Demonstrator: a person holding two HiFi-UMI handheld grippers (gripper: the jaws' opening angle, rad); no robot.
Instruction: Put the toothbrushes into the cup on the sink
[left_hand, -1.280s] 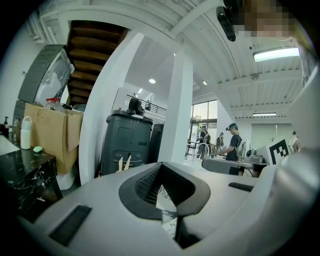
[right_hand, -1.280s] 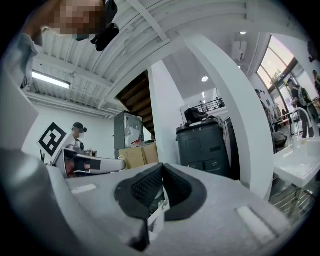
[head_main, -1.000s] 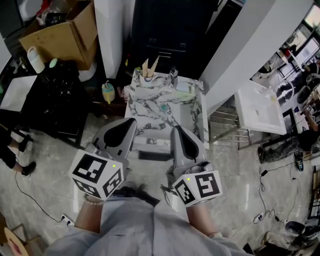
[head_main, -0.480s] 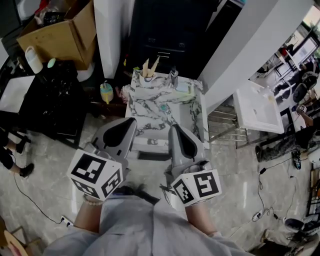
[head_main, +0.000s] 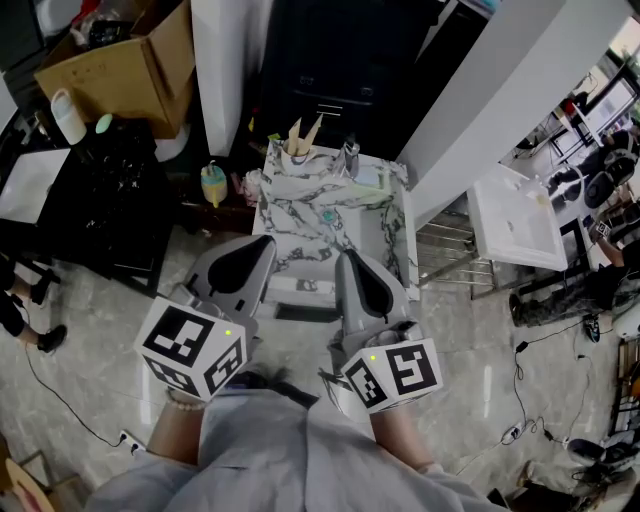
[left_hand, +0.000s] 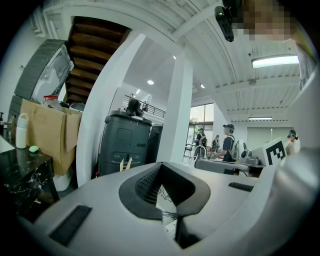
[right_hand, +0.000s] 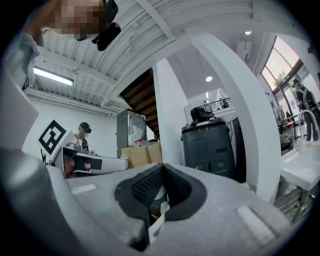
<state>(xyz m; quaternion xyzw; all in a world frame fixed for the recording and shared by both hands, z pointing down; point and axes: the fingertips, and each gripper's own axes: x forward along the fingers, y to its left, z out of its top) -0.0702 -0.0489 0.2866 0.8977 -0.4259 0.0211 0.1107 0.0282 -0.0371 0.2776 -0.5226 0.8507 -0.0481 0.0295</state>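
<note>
Presently I read the left claw (head_main: 262, 243) clenched on nothing and the right claw (head_main: 347, 258) likewise clenched and empty, side by side at the near edge of the marbled sink (head_main: 296, 218). The cup (head_main: 297, 152) stands at its far left corner, well apart, holding two pale sticks I cannot identify.

Straight ahead, the near stretch of the white, grey-veined marble sink counter (head_main: 300, 215) lies open. At its far edge the pale cup (head_main: 297, 152) with two sticks stands left and the chrome tap (head_main: 349, 156) right, with a gap between. The dark grey plastic bin (head_main: 330, 70) blocks behind. The white square pillar (head_main: 222, 60) crowds the left, the slanted white wall (head_main: 500, 100) the right.
</note>
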